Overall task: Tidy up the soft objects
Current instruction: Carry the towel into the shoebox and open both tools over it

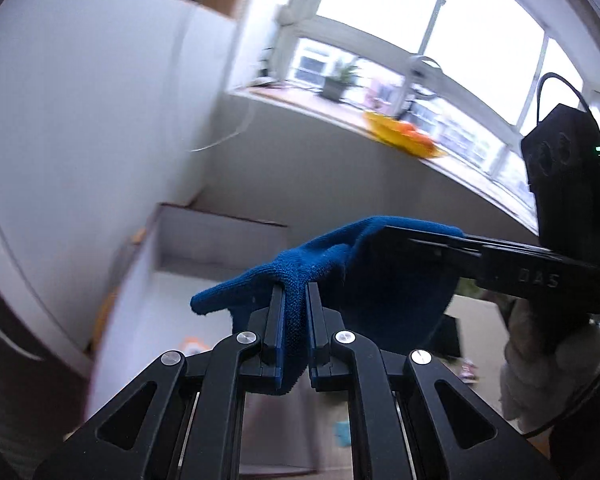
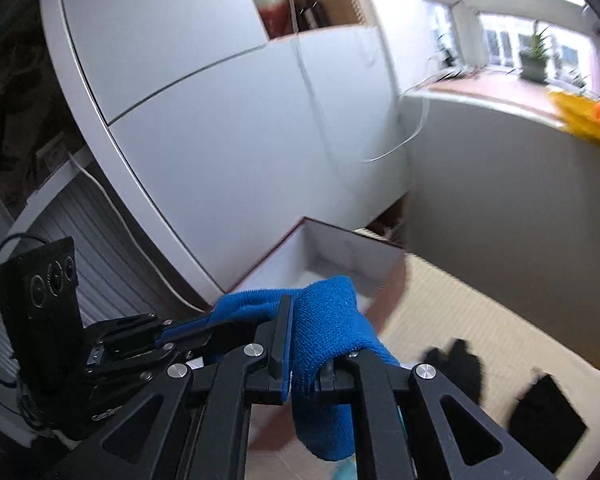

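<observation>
A blue knitted cloth (image 1: 300,272) hangs in the air between both grippers. My left gripper (image 1: 296,292) is shut on one part of it, the fabric pinched between its pads. My right gripper (image 2: 312,320) is shut on another part of the same cloth (image 2: 328,328), which drapes over and below its fingers. In the left wrist view the right gripper (image 1: 416,240) comes in from the right, its fingers buried in the cloth. In the right wrist view the left gripper (image 2: 204,326) comes in from the left. An open white box (image 2: 332,256) stands below and behind the cloth.
White cabinet doors (image 2: 220,128) rise on the left. A windowsill (image 1: 340,116) carries a potted plant (image 1: 340,80) and a yellow basket (image 1: 404,134). Two black soft items (image 2: 460,364) (image 2: 548,416) lie on the beige mat (image 2: 480,320). The white box also shows in the left wrist view (image 1: 220,240).
</observation>
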A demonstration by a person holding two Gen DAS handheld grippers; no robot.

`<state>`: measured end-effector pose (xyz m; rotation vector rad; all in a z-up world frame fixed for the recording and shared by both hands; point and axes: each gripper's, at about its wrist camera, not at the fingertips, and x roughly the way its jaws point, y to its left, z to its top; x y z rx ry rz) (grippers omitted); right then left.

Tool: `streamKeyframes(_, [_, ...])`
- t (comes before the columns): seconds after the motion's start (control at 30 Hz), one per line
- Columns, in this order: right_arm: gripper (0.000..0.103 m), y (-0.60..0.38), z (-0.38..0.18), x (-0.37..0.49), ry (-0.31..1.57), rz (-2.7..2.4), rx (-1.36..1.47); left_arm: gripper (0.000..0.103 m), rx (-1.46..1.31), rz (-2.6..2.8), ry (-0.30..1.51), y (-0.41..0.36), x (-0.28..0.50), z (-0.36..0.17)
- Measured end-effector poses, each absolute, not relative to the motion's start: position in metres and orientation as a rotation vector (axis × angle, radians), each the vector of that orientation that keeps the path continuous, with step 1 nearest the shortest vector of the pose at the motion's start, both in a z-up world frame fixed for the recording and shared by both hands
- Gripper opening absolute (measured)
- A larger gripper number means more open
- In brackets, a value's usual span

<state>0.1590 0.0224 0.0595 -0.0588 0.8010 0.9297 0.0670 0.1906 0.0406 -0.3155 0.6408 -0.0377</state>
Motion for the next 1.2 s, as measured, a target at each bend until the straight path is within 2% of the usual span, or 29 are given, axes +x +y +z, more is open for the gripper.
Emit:
streamKeyframes(0.23, [0.009,0.083,0.036,0.171,0.859,0.952,-0.157,0.007,-0.328,0.088,0.668,0.224,0.072,0.028])
streamKeyframes(0.27, [0.024,0.088,0.033,0.172,0.872,0.959,-0.168,0.007,-0.325,0.111,0.672,0.228,0.073,0.028])
streamKeyframes(0.3, [0.052,0.089,0.03,0.173,0.887,0.962,-0.176,0.008,-0.323,0.124,0.677,0.23,0.075,0.027])
streamKeyframes(0.33, [0.064,0.09,0.028,0.174,0.898,0.96,-0.182,0.015,-0.324,0.131,0.687,0.234,0.076,0.026])
streamKeyframes(0.37, [0.072,0.088,0.028,0.174,0.895,0.958,-0.182,0.033,-0.318,0.148,0.708,0.237,0.078,0.024])
streamKeyframes(0.4, [0.072,0.087,0.028,0.173,0.886,0.954,-0.185,0.043,-0.312,0.173,0.715,0.239,0.079,0.023])
streamKeyframes(0.43, [0.072,0.087,0.028,0.17,0.879,0.95,-0.196,0.06,-0.307,0.2,0.708,0.24,0.077,0.023])
streamKeyframes(0.47, [0.072,0.086,0.028,0.169,0.878,0.951,-0.21,0.064,-0.3,0.216,0.699,0.24,0.076,0.024])
streamKeyframes(0.8, [0.073,0.078,0.038,0.174,0.915,1.004,-0.146,0.064,-0.315,0.179,0.668,0.232,0.057,0.025])
streamKeyframes(1.1, [0.073,0.136,0.066,0.176,0.942,1.184,-0.082,0.064,-0.367,0.211,0.621,0.246,0.023,0.032])
streamKeyframes(1.17, [0.087,0.149,0.057,0.176,0.978,1.225,-0.089,0.064,-0.365,0.221,0.629,0.249,0.021,0.031])
streamKeyframes(1.2, [0.087,0.154,0.046,0.178,1.017,1.222,-0.097,0.064,-0.366,0.227,0.633,0.25,0.02,0.03])
